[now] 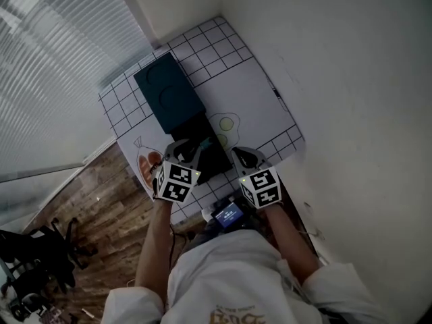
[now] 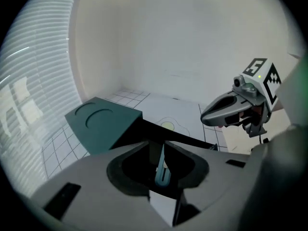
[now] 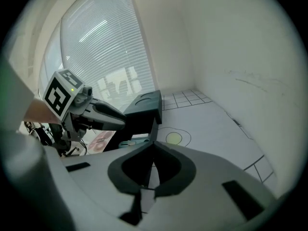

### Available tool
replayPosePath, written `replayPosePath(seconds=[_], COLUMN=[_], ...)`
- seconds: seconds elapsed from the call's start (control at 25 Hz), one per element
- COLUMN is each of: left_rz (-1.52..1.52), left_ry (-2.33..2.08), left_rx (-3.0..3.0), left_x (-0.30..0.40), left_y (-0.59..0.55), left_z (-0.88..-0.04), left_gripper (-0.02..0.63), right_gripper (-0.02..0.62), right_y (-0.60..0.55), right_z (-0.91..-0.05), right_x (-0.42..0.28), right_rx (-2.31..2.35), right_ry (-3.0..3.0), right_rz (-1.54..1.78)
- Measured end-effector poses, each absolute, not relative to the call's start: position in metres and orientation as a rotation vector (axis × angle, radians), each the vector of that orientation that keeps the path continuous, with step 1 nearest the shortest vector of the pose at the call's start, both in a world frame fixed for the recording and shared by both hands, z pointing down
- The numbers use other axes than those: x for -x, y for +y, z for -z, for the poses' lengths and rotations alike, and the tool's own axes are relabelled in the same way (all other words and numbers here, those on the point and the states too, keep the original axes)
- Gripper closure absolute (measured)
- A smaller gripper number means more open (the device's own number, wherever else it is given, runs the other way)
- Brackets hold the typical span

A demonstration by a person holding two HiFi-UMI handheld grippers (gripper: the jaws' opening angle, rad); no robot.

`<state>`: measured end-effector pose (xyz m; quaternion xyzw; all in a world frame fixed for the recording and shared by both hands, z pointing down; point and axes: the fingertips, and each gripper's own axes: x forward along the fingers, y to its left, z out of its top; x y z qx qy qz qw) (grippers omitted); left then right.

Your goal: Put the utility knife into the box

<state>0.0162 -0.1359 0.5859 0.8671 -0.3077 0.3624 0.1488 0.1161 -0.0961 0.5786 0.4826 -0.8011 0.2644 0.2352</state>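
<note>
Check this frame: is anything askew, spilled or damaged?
Nothing stands out. The box sits open on the mat, and the left gripper holds the knife between its jaws. Nothing looks spilled or damaged.

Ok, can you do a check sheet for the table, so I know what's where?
Surface: white mat with grid edges and food drawings.
Job's things: dark box, lid open; pale blue utility knife, off the mat.
Clutter: nothing seen.
Grippers: left gripper shut on the utility knife; right gripper shut, empty, near the box.
Cables: thin wires under the left gripper.
Surroundings: window blinds, white wall, wooden floor.
</note>
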Motion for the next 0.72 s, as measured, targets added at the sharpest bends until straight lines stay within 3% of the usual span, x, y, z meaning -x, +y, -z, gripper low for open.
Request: replayPosePath(seconds=[0.24,0.72], left_rz=[-0.804,-0.526], left_ry=[-1.128,-1.267], left_rx=[-2.500,-2.553], left_x=[0.004,0.047], left_y=[-0.136,-0.073], left_z=[-0.544,-0.477], left_gripper=[0.595,0.598], right_gripper=[0.588,0.589], right_y=[-0.079,-0.038], right_z=[-0.559,-0.504], right_x=[-0.107,-0.089], right_rx=[-1.343,-1.503], right_ry=[-2.214,-2.266], right_rz=[-0.675,-0.523])
